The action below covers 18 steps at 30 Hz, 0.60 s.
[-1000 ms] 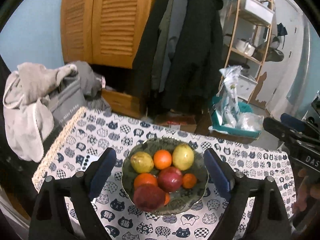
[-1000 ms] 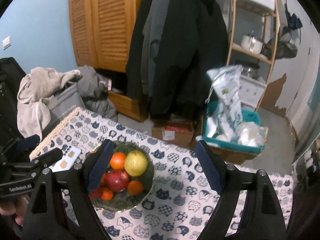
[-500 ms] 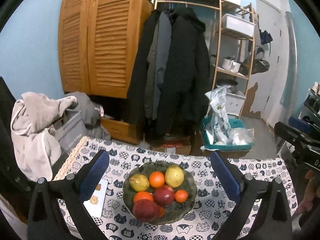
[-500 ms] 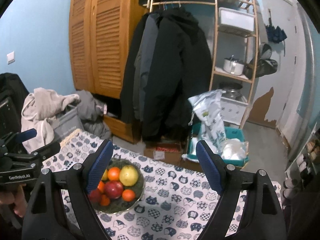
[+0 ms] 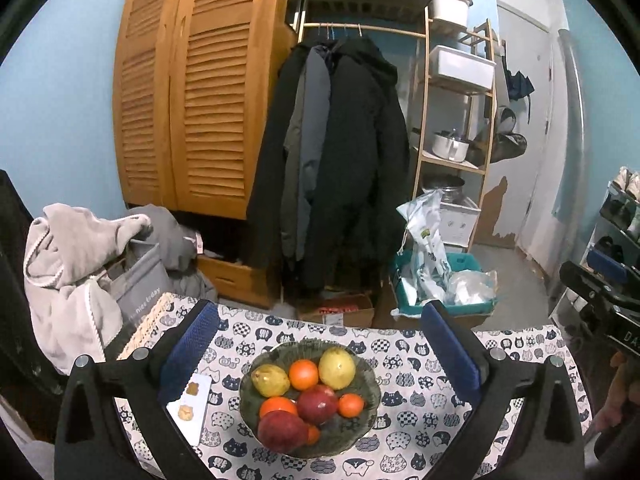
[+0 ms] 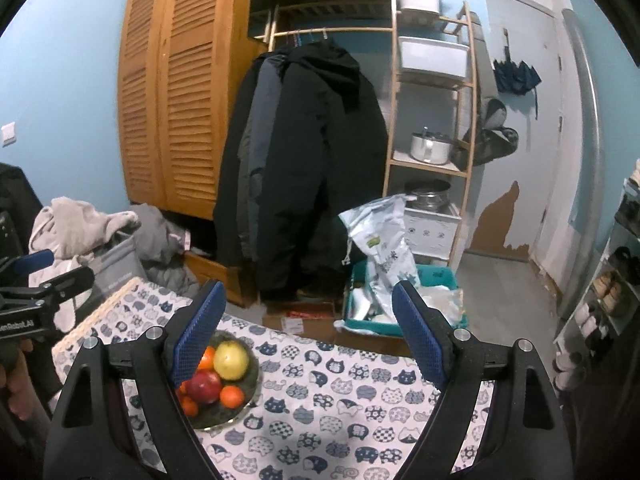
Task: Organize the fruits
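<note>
Fruit heaped in a dark green scalloped glass bowl on the cat-print cloth counter.
Two yellow pears, red apples and small oranges fill it; left tool and right tool both gape wide, empty, above the counter.

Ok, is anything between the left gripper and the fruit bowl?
Nothing visible. The left gripper is open and empty, with the fruit bowl on the tablecloth straight ahead between its fingers. The white card lies off to the bowl's left, clear of the path.
</note>
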### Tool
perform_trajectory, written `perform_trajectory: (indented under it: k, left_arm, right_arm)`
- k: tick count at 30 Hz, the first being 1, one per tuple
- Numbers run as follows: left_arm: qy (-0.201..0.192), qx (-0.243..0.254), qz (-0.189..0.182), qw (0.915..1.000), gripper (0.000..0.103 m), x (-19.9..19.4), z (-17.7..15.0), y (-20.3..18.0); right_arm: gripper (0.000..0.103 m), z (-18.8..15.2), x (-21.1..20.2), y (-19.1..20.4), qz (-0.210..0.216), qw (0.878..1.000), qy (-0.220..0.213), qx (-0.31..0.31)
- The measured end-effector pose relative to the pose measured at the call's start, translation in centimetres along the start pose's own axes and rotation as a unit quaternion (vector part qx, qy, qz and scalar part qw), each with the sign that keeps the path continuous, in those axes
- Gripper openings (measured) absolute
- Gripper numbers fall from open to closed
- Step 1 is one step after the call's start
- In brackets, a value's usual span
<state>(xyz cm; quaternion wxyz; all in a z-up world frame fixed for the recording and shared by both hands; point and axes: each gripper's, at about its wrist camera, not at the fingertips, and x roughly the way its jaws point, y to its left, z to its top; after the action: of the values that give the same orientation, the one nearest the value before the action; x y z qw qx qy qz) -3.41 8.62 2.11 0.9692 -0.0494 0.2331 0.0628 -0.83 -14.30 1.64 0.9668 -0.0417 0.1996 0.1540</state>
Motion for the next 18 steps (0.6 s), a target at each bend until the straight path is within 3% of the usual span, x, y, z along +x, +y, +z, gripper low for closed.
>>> perform_trajectory:
  k: [18]
  left_arm:
    - [0.0,0.005,0.006,1.0,0.102,0.08,0.3,-0.61]
  right_arm:
    - [0.084,-0.47,0.41,-0.82,-0.005,1.0,0.008,0.006]
